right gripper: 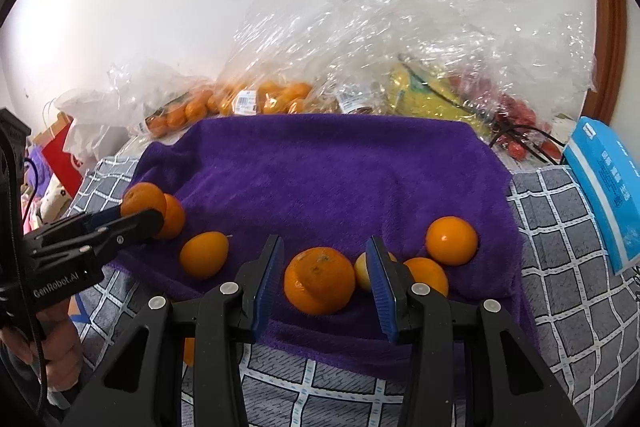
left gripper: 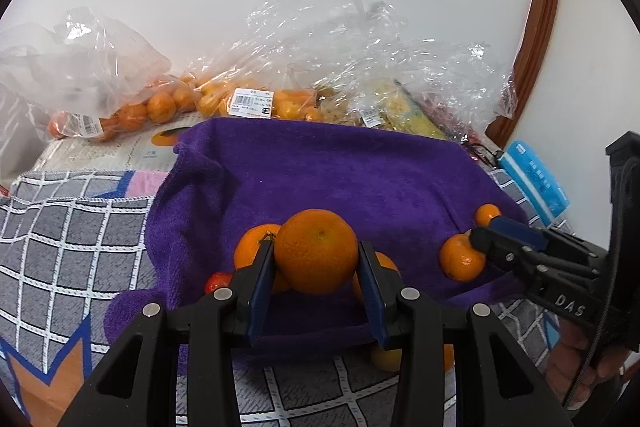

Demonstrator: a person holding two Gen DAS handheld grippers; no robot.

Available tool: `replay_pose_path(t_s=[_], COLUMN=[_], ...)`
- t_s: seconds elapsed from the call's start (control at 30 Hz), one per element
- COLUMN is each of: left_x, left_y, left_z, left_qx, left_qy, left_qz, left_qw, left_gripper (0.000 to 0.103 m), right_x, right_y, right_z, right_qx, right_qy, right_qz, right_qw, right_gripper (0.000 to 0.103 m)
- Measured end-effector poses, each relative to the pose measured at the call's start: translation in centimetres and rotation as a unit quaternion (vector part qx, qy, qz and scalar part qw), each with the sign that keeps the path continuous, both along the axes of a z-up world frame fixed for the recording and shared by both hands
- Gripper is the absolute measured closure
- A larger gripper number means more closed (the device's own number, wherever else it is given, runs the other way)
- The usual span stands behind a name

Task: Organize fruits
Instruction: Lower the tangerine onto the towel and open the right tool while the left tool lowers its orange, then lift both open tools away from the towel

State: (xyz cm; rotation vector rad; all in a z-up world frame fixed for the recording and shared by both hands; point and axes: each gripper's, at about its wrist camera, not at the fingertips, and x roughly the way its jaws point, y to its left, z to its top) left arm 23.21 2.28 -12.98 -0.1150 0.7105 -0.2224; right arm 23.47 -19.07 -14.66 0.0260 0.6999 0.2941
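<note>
Two claws are working the purple fleece towel [right gripper: 340, 163]: my left gripper [left gripper: 316, 267] is clamping a round orange [left gripper: 316, 251], while my right gripper [right gripper: 326, 275] is bracketing a dimpled orange [right gripper: 319, 279] at six o'clock, pads apparently untouching. Closing seems next.

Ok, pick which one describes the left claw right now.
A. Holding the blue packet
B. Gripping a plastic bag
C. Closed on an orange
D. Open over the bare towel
C: in the left wrist view the left claw has both blue pads pressed against the sides of a large orange, above the purple towel.
</note>
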Motion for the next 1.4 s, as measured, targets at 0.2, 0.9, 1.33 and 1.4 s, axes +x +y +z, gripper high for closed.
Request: replay_pose_path(t_s=[0.2,0.9,1.33,1.4], left_x=[-0.1,-1.7,-4.9,-5.6], left_y=[-0.4,1.8,4.0,4.7], left_z=[0.0,3.0,3.1,2.3], left_qx=[0.017,-0.018,0.012,0.02], left_qy=[-0.005,-0.048,0.003,0.013], left_qz=[0.002,0.02,0.032,0.038], left_qw=[0.9998,0.9985,0.9994,0.999], left_gripper=[0.064,0.056,0.056,0.056], right_x=[0.0,-4.2,-7.7,-8.0], right_y=[-0.2,-0.2,2.8,3.3], right_z=[0.3,1.3,0.8,0.5], right_qx=[0.004,0.01,0.009,0.006], right_qy=[-0.008,-0.06,-0.008,-0.001], right_qz=[-0.007,-0.066,-0.024,-0.02], right_qw=[1.0,0.996,1.0,1.0], right_gripper=[0.06,0.056,0.055,0.055])
